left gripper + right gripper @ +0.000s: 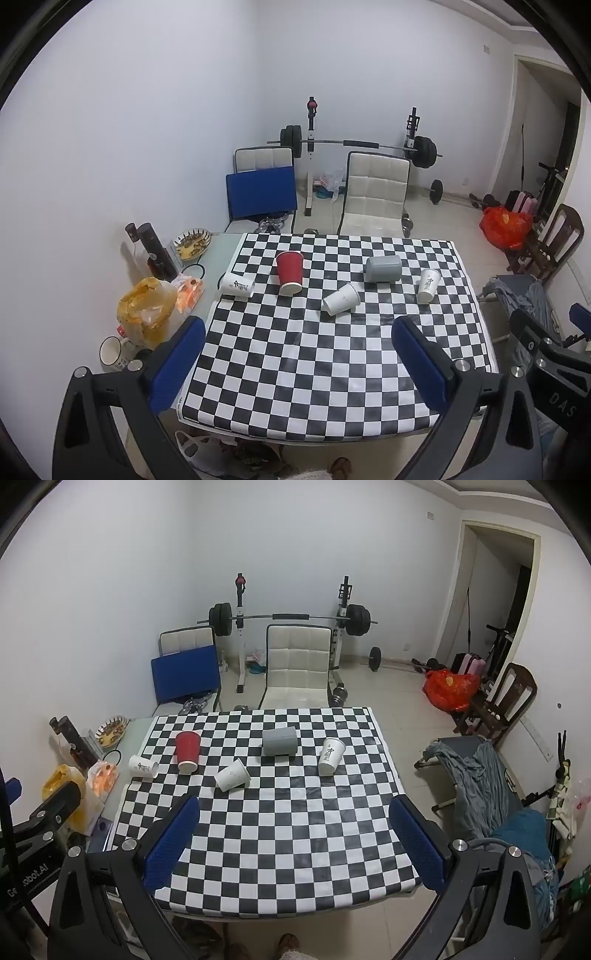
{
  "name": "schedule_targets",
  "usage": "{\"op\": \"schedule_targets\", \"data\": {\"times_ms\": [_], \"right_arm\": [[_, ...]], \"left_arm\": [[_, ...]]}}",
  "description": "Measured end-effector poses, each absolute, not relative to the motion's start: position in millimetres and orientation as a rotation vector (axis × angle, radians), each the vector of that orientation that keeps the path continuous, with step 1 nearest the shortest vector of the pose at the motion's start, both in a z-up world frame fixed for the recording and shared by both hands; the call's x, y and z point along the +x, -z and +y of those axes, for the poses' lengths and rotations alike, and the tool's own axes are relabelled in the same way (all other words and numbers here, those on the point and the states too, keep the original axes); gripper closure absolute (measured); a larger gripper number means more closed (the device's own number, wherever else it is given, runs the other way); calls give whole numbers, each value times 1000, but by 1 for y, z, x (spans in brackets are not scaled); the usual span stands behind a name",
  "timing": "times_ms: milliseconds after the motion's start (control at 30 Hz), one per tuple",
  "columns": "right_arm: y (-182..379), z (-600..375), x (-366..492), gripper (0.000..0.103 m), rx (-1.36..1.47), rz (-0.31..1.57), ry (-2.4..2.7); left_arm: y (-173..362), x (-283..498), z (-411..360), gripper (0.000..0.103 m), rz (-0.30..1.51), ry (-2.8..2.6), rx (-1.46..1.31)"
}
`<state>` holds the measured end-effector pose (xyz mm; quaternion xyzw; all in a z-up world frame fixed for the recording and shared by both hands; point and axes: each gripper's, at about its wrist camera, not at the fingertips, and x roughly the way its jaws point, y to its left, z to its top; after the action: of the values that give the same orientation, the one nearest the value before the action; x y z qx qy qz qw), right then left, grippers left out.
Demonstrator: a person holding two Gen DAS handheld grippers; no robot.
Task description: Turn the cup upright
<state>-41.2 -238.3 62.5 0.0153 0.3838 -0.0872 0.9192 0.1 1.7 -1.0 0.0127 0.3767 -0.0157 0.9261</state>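
Note:
Several cups sit on the checkered cloth (314,369) (280,834). A red cup (290,272) (187,751) and a white printed cup (428,285) (330,756) stand upright. A grey cup (383,268) (280,741), a plain white cup (341,299) (232,774) and another printed white cup (238,285) (143,766) lie on their sides. My left gripper (299,365) is open and empty above the near cloth. My right gripper (295,843) is open and empty, also well short of the cups.
Left of the cloth stand dark bottles (155,251), a snack bowl (192,242), a yellow bag (146,314) and a mug (112,352). Chairs (375,195) and a barbell rack stand behind the table. A draped rack (476,779) is at the right.

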Motion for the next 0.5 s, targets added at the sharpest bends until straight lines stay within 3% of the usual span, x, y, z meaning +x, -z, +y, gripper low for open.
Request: {"op": "schedule_targets", "data": {"times_ms": [500], "right_arm": [[-61,-239,-47,0,43,791,178]], "left_arm": [[0,0,2,0,766,29,40]]}}
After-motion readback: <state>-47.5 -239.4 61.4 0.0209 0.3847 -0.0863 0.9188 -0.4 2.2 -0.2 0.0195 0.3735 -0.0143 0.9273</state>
